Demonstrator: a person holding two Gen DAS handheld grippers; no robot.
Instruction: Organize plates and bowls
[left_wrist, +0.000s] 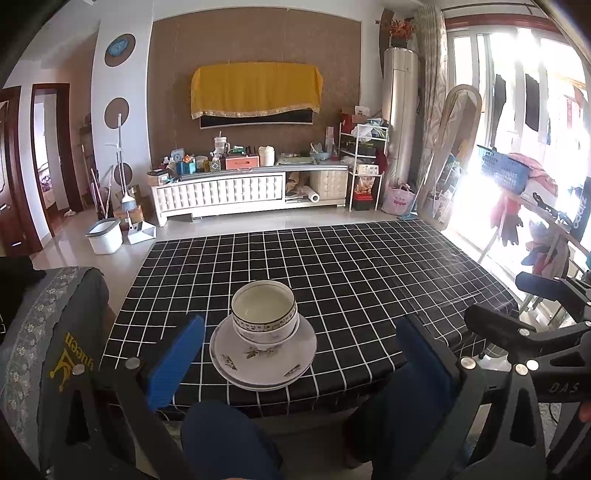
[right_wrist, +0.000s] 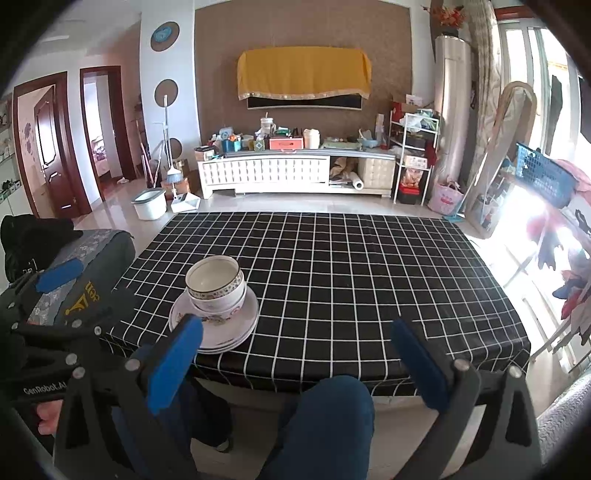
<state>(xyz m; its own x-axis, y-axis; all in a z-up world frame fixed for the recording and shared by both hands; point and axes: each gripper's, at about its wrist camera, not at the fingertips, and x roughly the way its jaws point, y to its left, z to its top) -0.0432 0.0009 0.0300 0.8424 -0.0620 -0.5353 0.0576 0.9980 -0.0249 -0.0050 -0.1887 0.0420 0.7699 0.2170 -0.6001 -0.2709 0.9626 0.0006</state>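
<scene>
Stacked white bowls with a patterned rim (left_wrist: 264, 314) sit on stacked white floral plates (left_wrist: 263, 357) near the front edge of the black checked table (left_wrist: 351, 273). My left gripper (left_wrist: 301, 360) is open and empty, held off the front edge with the stack between its blue pads. In the right wrist view the bowls (right_wrist: 215, 283) and plates (right_wrist: 218, 325) lie left of centre. My right gripper (right_wrist: 297, 363) is open and empty, off the front edge, its left pad just in front of the plates.
A grey padded chair back (left_wrist: 48, 332) stands left of the table. The person's knees in blue trousers (right_wrist: 325, 424) are below the grippers. A TV cabinet (left_wrist: 251, 188), bucket (left_wrist: 104, 236) and drying rack with clothes (left_wrist: 535, 221) stand beyond.
</scene>
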